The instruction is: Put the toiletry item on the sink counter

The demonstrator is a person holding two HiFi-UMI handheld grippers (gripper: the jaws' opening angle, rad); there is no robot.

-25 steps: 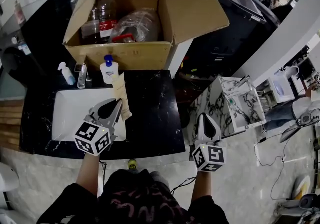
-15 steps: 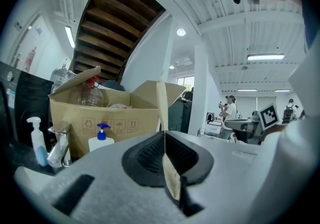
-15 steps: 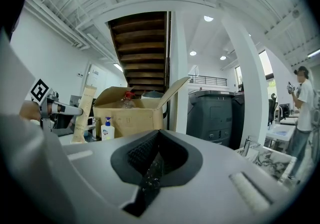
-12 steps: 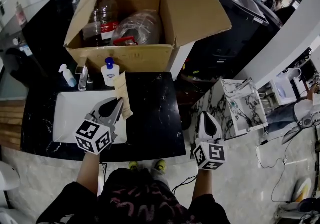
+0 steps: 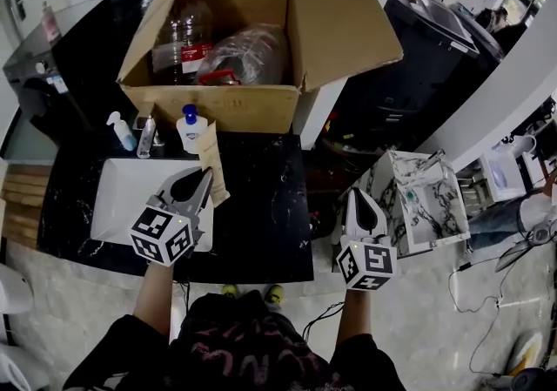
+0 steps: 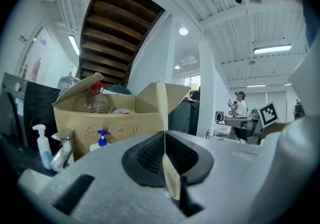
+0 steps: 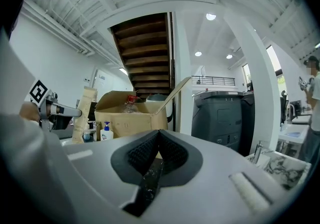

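Two grippers are in view. The left hand-held gripper (image 5: 206, 178) is clamped on a thin sachet (image 5: 211, 161), which is held upright about over the sink's (image 5: 122, 198) right rim. The right hand-held gripper (image 5: 355, 198) is closed on nothing, beside the counter (image 5: 261, 206).

If released here, the sachet could be dropped into the sink. A slip is also possible, since only its lower end is gripped. Its print cannot be read.
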